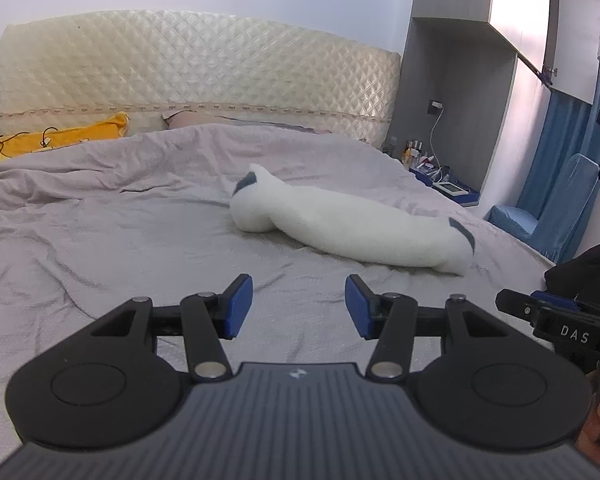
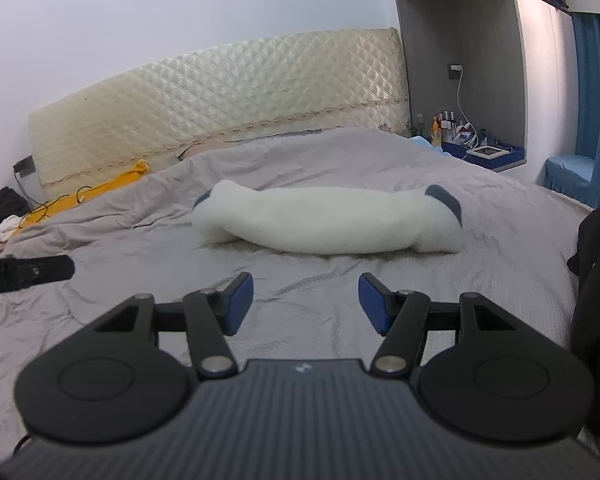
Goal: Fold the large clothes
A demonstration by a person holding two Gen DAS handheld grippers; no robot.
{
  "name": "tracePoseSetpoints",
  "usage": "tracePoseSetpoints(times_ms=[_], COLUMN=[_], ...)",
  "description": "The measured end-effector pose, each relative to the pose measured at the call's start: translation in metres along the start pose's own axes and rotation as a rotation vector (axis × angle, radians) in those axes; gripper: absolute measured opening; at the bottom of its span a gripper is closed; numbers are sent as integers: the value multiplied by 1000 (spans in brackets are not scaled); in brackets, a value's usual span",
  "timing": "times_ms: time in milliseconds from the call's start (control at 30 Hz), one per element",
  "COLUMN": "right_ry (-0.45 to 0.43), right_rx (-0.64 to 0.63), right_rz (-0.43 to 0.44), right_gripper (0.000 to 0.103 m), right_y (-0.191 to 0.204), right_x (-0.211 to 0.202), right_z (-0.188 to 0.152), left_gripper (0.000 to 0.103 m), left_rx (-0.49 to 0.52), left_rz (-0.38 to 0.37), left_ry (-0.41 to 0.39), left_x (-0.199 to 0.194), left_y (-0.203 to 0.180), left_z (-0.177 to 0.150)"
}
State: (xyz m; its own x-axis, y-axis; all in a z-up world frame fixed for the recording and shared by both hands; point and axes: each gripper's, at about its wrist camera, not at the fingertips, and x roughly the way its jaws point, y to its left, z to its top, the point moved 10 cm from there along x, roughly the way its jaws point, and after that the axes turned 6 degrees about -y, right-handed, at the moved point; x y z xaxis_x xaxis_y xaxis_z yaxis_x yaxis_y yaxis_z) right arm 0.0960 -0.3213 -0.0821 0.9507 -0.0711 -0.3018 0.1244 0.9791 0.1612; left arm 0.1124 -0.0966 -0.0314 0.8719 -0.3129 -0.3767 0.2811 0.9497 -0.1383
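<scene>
White fleecy garment (image 1: pixel 352 226) with slate-blue patches; grey bedspread (image 1: pixel 120 240); cream diamond-quilted headboard (image 1: pixel 196 68); yellow cloth (image 1: pixel 56 138); blue chair cover (image 2: pixel 572 174); blue gripper pads (image 1: pixel 242 306).

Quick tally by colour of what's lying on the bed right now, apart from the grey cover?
White: 1, the rolled fleece garment with grey trim
Yellow: 1, the cloth by the headboard
Total: 2

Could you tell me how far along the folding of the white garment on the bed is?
Done: the white fleece garment already lies as a long bundle on the grey bedspread. In hand: nothing; the left gripper and right gripper are both open and empty, short of it. Left: any further folds, if wanted.
</scene>
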Motion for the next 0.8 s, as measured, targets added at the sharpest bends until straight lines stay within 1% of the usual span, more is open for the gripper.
tracePoseSetpoints(times_ms=[267, 600, 667, 700, 733, 767, 800], right_ry=[-16, -21, -21, -20, -17, -17, -20], right_rx=[-2, -3, -1, 0, 1, 3, 7], right_rz=[-11, -16, -17, -17, -21, -26, -29], right_gripper=[62, 63, 63, 63, 67, 71, 82], right_y=[-1, 0, 0, 0, 0, 0, -1], right_x=[-2, -3, -3, -3, -2, -2, -2], right_z=[0, 0, -1, -1, -2, -2, -2], left_gripper=[58, 65, 72, 81, 88, 92, 96], left_rx=[11, 33, 37, 37, 38, 40, 45], left_rz=[9, -10, -11, -12, -12, -11, -12], left_ry=[-4, -2, 2, 1, 0, -1, 1], left_x=[-2, -1, 2, 3, 3, 4, 5], left_y=[-1, -11, -12, -10, -11, -10, -9], left_z=[-2, -7, -9, -8, -8, -8, -9])
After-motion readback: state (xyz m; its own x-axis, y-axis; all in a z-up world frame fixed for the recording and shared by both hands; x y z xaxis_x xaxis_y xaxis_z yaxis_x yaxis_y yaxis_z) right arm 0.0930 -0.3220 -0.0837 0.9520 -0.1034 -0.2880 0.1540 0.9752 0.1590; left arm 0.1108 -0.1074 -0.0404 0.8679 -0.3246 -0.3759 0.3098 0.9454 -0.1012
